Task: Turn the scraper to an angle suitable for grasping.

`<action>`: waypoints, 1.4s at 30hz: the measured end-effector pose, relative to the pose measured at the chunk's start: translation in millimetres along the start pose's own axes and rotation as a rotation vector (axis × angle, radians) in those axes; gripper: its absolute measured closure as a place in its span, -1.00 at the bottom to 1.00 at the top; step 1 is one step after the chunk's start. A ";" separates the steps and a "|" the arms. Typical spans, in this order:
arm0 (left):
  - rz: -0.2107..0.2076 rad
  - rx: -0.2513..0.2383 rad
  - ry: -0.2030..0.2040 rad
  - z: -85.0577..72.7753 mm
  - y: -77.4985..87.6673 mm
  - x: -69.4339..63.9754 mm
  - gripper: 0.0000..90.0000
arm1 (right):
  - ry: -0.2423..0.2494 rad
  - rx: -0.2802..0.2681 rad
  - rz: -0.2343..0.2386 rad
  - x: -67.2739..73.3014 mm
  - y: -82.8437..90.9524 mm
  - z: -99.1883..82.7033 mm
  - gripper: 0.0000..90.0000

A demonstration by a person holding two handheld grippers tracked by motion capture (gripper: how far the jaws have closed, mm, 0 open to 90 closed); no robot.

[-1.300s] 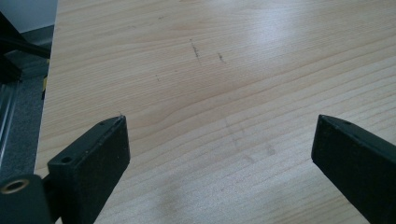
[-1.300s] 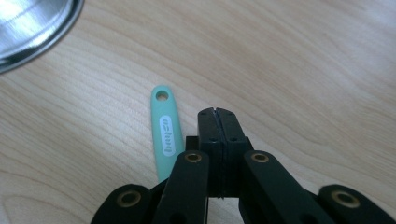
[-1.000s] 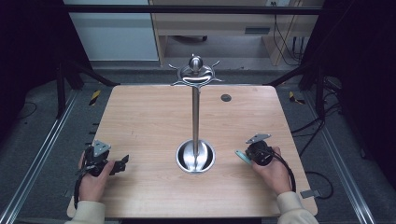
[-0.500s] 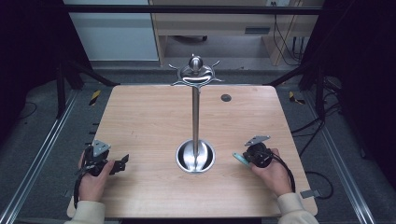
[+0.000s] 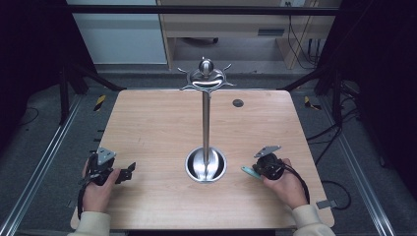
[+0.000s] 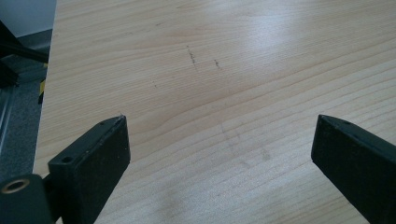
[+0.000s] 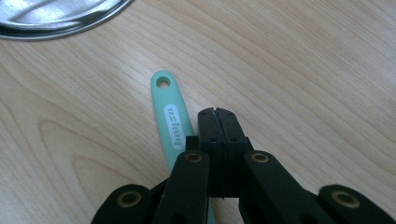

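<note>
One mint-green utensil handle (image 7: 172, 116), with a hanging hole at its tip and a pale oval label, is seen lying flat on the wooden table (image 5: 157, 132) at the near right, its holed end pointing left toward the round steel base of the hanging stand (image 5: 206, 164). Whether the handle is actually gripped cannot be told: in the right gripper view the jaws of the right gripper (image 7: 218, 114) are pressed together with nothing visible between their tips, and the handle runs just beside and beneath them, its working end hidden under the gripper body. In the high view the same gripper (image 5: 256, 169) is held low over the table by the person's right hand (image 5: 287, 184), apparently so that the handle can be worked from close to the surface. The stand is placed at the middle of the table, its thin pole rising to a crown of curved hooks (image 5: 205, 77), none of which carries anything; the handle's hole is judged to be meant for one of them. At the near left, well apart from the stand, the left gripper (image 5: 129, 170) is rested on the table with its jaws spread wide over bare wood, seemingly kept idle. A small dark round disc (image 5: 238, 103) is set into the far side of the tabletop.
</note>
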State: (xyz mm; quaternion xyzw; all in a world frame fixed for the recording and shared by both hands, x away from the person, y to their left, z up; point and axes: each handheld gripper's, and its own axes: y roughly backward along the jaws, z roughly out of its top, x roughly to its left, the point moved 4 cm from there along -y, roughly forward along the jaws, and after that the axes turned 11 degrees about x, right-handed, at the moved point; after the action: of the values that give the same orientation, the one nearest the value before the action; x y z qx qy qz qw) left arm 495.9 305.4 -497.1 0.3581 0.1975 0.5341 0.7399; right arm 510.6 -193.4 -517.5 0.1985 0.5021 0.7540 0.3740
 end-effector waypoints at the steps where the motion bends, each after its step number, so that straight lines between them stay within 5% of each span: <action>1: 0.000 0.000 0.000 0.0 0.0 0.0 -0.90 | 0.000 0.000 0.000 0.0 0.0 0.0 1.00; 6: 0.003 0.001 -0.002 0.0 0.1 0.1 -0.90 | 0.000 -0.004 0.001 1.4 2.1 0.7 1.00; 10: 0.002 0.006 0.004 -1.0 -1.2 0.6 -0.90 | 0.018 -0.012 -0.044 -2.3 16.0 7.1 0.78; 21: -0.001 -0.002 0.005 -1.0 -0.5 1.1 -0.91 | 0.184 0.210 -0.005 11.4 20.5 27.2 0.39; 27: -0.003 -0.003 -0.005 -0.4 0.2 0.1 -0.91 | 0.219 0.320 0.010 10.3 17.8 26.4 0.30; 42: -0.006 0.003 -0.017 0.2 -1.6 -3.2 -0.90 | 0.274 0.423 0.038 8.8 8.4 34.6 0.41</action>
State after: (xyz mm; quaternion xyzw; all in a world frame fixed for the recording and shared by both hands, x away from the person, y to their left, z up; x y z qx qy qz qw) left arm 495.9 302.1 -498.4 0.3631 0.1933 0.5286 0.7425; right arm 525.3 -167.4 -496.2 0.1777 0.6909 0.6591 0.2382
